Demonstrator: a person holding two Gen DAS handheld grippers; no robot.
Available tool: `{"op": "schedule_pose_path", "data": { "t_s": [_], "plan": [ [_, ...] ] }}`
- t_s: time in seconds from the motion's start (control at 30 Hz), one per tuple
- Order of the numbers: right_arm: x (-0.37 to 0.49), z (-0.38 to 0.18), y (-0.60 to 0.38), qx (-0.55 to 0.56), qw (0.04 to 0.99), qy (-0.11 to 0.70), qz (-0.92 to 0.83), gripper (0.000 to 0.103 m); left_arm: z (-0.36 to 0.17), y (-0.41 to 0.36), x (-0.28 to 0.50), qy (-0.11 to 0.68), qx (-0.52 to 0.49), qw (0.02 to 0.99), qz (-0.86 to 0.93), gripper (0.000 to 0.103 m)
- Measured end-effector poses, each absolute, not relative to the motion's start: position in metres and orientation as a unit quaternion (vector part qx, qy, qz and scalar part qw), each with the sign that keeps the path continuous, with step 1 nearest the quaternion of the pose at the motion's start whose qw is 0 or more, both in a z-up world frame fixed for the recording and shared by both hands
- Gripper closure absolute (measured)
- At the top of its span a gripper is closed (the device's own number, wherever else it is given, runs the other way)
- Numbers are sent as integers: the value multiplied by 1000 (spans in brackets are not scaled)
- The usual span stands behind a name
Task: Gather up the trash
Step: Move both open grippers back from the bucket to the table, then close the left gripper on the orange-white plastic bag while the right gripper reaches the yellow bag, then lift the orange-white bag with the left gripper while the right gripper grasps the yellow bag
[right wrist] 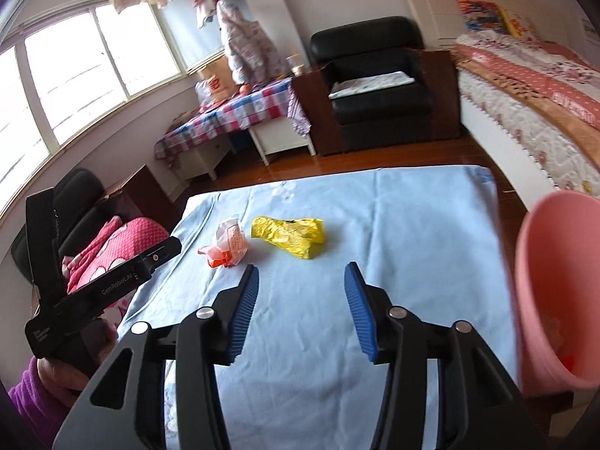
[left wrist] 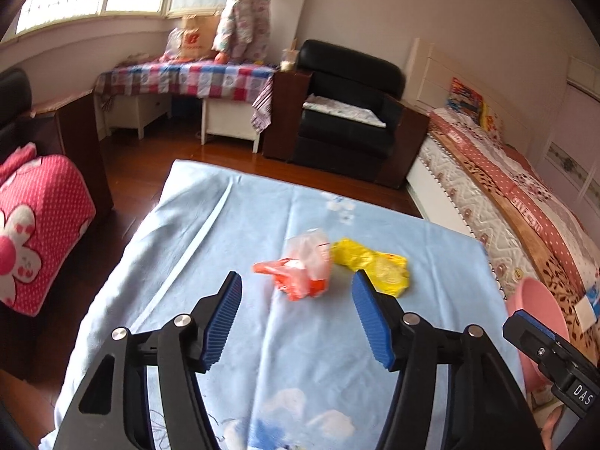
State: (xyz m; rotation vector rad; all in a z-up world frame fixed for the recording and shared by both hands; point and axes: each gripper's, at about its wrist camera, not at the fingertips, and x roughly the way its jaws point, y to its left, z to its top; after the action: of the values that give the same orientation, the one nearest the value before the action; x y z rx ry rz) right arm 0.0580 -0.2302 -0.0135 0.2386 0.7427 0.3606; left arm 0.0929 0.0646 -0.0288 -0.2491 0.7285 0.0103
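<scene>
A crumpled orange and clear plastic wrapper (left wrist: 305,268) lies on the light blue cloth (left wrist: 232,247) over the table. A crumpled yellow wrapper (left wrist: 375,264) lies just to its right. My left gripper (left wrist: 296,285) is open and empty, a little short of the orange wrapper. In the right wrist view the orange wrapper (right wrist: 228,243) and yellow wrapper (right wrist: 290,234) lie ahead and left of my right gripper (right wrist: 302,275), which is open and empty. A pink bin (right wrist: 551,288) stands at the table's right edge, with some scraps inside.
A black armchair (left wrist: 348,108) and a plaid-covered low table (left wrist: 187,78) stand across the wooden floor. A bed (left wrist: 525,195) runs along the right. A pink polka-dot cushion (left wrist: 33,225) sits at the left. The left gripper's body (right wrist: 93,285) shows at left in the right wrist view.
</scene>
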Motion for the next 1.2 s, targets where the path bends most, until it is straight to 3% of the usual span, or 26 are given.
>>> {"op": "schedule_pose_path", "data": {
  "t_s": [0.6,0.67,0.7,0.77,0.93,1.2],
  "plan": [
    [147,-48,-211,128,887,389,216,42,-78,55,162,411,-162,897,24,44],
    [154,-53,-209,132,882,395,219,41,-81,58,163,411,-164,897,21,59],
    [158,-56,-209,135,880,398,221,41,-82,58,164,408,-166,897,17,62],
    [167,-63,-205,135,874,407,227,41,-81,58,163,403,-166,900,11,79],
    [184,-74,-194,129,868,415,239,41,-79,61,160,398,-173,901,0,86],
    [206,-88,-177,94,863,428,251,41,-80,69,158,396,-190,898,-5,86]
  ]
}}
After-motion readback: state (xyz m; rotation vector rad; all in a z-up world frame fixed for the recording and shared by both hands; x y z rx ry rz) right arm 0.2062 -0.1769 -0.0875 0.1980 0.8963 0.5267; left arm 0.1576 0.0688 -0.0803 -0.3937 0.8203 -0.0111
